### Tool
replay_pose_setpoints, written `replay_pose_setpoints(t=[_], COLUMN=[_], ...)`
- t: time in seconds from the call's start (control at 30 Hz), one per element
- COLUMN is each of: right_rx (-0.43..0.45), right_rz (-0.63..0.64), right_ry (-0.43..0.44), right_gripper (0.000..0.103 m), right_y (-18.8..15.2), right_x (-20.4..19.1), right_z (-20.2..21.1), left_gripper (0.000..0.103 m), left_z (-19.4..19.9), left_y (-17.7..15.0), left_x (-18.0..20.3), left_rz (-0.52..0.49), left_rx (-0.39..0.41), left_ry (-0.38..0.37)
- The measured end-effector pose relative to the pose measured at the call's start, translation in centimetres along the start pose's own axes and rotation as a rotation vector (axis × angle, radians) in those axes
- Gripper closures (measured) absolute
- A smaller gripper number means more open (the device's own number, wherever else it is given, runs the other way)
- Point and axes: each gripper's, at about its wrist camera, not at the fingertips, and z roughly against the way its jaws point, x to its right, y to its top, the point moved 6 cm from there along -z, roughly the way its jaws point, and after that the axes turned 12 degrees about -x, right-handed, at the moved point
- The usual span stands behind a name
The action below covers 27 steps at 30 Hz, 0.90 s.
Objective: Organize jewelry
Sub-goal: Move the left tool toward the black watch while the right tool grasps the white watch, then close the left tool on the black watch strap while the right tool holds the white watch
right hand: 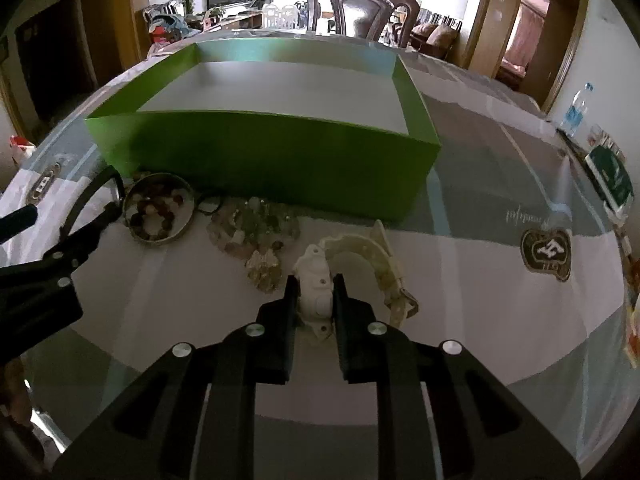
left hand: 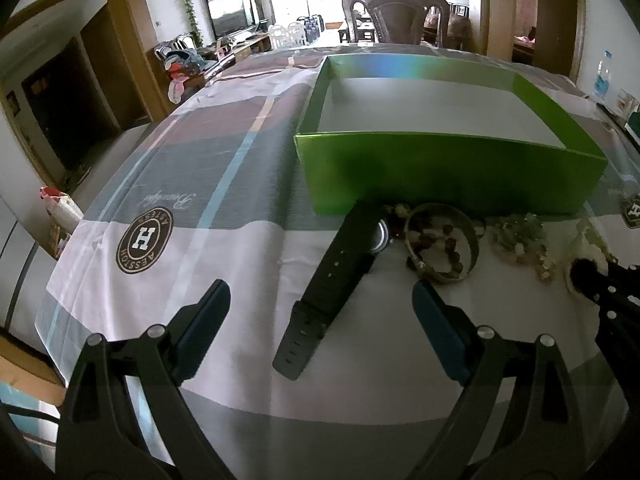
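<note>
Right gripper (right hand: 316, 280) clamped on white watch (right hand: 318, 292), near green box (right hand: 280, 152). Left gripper (left hand: 320, 300) spread wide above black watch (left hand: 332, 280), holding nothing.

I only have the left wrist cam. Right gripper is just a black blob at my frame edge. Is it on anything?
Observer: Yes. The right gripper is shut on the white watch, pads on both sides of its case.
Operator: Watch lifted?
Observer: Cannot tell; its pale strap curls on the tablecloth behind it.
Operator: Anything right of the green box?
Observer: Right of the green box, a water bottle stands at the table's far edge.
</note>
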Motion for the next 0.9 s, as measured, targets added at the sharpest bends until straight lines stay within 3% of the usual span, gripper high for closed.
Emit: replay_pose_setpoints(t=[0.37, 0.53, 0.63, 0.67, 0.7, 0.77, 0.9], right_rx=[0.021, 0.01, 0.009, 0.01, 0.011, 0.014, 0.016], right_rz=[-0.077, -0.093, -0.094, -0.095, -0.094, -0.091, -0.089], right_ry=[-0.012, 0.004, 0.007, 0.011, 0.016, 0.022, 0.031], right_gripper=[0.085, 0.085, 0.085, 0.085, 0.085, 0.085, 0.085], right_y=[-2.0, -2.2, -2.3, -2.4, -2.5, -2.8, -3.0], right_x=[2.9, 3.1, 3.2, 3.1, 3.1, 3.0, 3.0], right_z=[1.5, 1.1, 1.1, 1.1, 1.1, 1.2, 1.4], left_gripper=[0.01, 0.01, 0.01, 0.011, 0.023, 0.037, 0.041], left_z=[0.3, 0.9, 0.1, -0.3, -1.0, -2.1, -1.8], left_y=[-0.1, 1.5, 2.6, 2.9, 3.0, 2.7, 1.4], left_x=[1.1, 2.5, 3.7, 4.0, 4.3, 4.2, 3.4], left_rz=[-0.017, 0.011, -0.011, -0.025, -0.04, -0.051, -0.1], left_rx=[0.001, 0.045, 0.06, 0.059, 0.043, 0.0, 0.02], left_ry=[-0.015, -0.143, -0.15, -0.137, -0.112, -0.061, -0.038])
